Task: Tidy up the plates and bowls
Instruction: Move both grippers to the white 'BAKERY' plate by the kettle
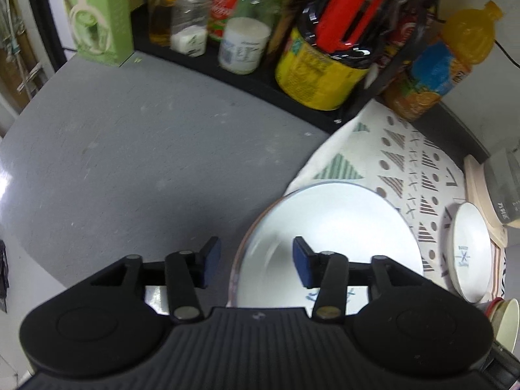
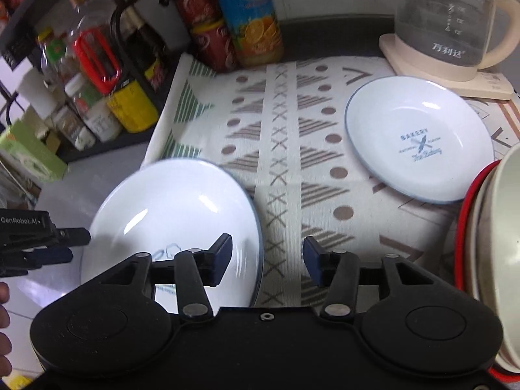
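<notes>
A large white plate (image 1: 328, 230) lies half on the patterned cloth (image 1: 406, 162), half over the grey counter; it also shows in the right wrist view (image 2: 175, 214). My left gripper (image 1: 256, 265) is open, its jaws straddling the plate's left rim from above. A smaller white "Bakery" plate (image 2: 419, 136) lies on the cloth at the right, also in the left wrist view (image 1: 468, 253). Stacked bowls (image 2: 494, 247), cream over red-rimmed, stand at the far right. My right gripper (image 2: 268, 260) is open and empty above the cloth beside the large plate's right edge.
A black rack (image 1: 247, 74) with jars, bottles and a yellow-labelled oil jug (image 1: 321, 65) runs along the back. An orange juice bottle (image 2: 250, 16), red cans (image 2: 204, 22) and a glass kettle (image 2: 451, 19) on its base stand behind the cloth. A green box (image 1: 97, 13) stands at left.
</notes>
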{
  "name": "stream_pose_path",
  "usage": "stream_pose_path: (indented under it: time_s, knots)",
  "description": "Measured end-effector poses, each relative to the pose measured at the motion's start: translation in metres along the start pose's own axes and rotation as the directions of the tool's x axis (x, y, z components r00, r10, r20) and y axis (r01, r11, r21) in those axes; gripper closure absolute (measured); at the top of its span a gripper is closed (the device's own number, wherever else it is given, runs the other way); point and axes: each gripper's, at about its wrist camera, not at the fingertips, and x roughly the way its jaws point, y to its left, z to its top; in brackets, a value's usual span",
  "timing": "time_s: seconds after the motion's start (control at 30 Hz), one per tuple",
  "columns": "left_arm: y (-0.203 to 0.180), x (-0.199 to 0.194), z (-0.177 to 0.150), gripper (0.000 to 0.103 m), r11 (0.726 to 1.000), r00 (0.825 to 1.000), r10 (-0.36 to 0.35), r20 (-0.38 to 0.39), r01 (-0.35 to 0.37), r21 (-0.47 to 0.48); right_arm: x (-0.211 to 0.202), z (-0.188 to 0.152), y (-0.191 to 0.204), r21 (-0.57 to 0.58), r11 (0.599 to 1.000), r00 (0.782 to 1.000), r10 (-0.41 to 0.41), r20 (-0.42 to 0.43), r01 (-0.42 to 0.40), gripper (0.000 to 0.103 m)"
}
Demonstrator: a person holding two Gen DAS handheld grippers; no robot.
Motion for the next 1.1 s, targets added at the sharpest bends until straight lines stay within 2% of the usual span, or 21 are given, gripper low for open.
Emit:
stream_pose_path:
  time_s: [0.03,0.13,0.27,0.33,0.5,0.73,1.1]
  knots:
    - [-0.004,-0.002,0.001,0.046,1.000,1.000,-0.006,0.003,0.006,0.009,-0.003,0.002,-0.001,0.006,1.000,1.000,-0.001,0.011,0.001,0.045]
    - [-0.018,-0.007,0.002,0.038,0.999,0.999,-0.031,0.017,0.030,0.035,-0.013,0.008,-0.004,0.017,1.000,0.998,0.006,0.056,-0.007,0.037]
    - [-0.036,-0.012,0.005,0.033,0.995,0.997,-0.074,0.020,0.072,0.065,-0.024,0.017,-0.012,0.044,0.999,0.995,0.001,0.099,-0.005,0.028]
    - [-0.045,-0.013,0.007,0.027,0.993,0.996,-0.089,0.022,0.087,0.080,-0.030,0.021,-0.016,0.059,0.998,0.993,-0.004,0.121,-0.003,0.021]
    - [-0.069,-0.012,0.009,0.025,0.987,0.993,-0.117,0.017,0.114,0.110,-0.040,0.030,-0.029,0.122,0.992,0.989,-0.005,0.145,-0.013,0.019]
    - [-0.100,-0.012,0.009,0.025,0.974,0.986,-0.165,-0.003,0.164,0.155,-0.053,0.037,-0.045,0.179,0.984,0.984,-0.046,0.173,0.014,0.015]
    - [-0.147,-0.001,0.011,0.025,0.949,0.973,-0.224,-0.057,0.231,0.214,-0.070,0.050,-0.078,0.283,0.957,0.977,-0.116,0.180,0.061,0.015]
